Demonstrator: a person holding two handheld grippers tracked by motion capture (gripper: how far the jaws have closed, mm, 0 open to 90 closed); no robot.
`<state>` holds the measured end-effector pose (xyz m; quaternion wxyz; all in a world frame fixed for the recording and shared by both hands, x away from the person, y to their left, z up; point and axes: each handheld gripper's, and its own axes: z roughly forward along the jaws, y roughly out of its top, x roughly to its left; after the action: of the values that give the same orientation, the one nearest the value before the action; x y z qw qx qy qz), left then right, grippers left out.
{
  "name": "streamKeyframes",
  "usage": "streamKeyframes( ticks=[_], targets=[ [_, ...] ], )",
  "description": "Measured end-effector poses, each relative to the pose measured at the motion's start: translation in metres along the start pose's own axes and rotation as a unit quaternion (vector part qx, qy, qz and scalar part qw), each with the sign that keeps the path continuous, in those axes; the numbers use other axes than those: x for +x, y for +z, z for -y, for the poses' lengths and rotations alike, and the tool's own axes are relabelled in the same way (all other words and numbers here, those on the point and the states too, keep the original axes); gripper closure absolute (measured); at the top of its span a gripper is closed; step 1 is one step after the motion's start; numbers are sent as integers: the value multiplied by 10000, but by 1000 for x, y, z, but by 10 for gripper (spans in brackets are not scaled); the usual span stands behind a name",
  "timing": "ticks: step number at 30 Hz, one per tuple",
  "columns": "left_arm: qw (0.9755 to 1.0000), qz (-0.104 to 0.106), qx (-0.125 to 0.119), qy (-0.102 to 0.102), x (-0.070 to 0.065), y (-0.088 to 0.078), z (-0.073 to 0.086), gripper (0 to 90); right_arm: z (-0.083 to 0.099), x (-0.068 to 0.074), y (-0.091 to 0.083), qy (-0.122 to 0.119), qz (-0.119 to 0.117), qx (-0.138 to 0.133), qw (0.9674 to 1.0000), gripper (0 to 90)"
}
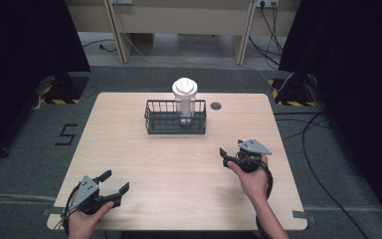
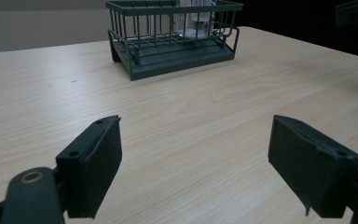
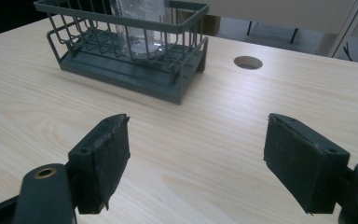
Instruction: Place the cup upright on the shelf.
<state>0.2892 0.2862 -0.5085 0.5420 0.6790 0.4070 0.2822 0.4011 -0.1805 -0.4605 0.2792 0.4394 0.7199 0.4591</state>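
Two grippers rest near the counter's (image 1: 179, 169) front edge in the high view, the left gripper (image 1: 115, 181) and right gripper (image 1: 226, 155) both released and empty, well apart from one wire basket (image 1: 175, 118) holding one upright white-lidded bottle (image 1: 184, 99). In the left gripper view, its fingers (image 2: 93, 175) gape toward the basket (image 2: 172, 39). In the right gripper view, spread fingers (image 3: 103, 161) face the clear bottle (image 3: 140, 28) in the basket's right end; likely best approached level, straddling the bottle above the rim.

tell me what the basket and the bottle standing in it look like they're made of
The basket looks like metal wire with a matte dark grey-green coating: thin straight bars, solid base, no shine. The bottle seems clear plastic or glass, since the bars show through its body in the right claw view; its white ribbed cap looks like plastic.
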Motion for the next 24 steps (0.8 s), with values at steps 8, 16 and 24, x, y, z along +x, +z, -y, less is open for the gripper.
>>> streamKeyframes(
  ticks=[8,16,24],
  targets=[
    [10000,-20,7,5,0,0,0,170,12,-6,-10,74,76,4,9999,230],
    [10000,-34,18,7,0,-1,0,170,22,-10,-21,107,144,-5,9998,230],
    [10000,-39,15,-12,0,0,0,170,34,-15,-29,184,216,33,9996,230]
  ],
)
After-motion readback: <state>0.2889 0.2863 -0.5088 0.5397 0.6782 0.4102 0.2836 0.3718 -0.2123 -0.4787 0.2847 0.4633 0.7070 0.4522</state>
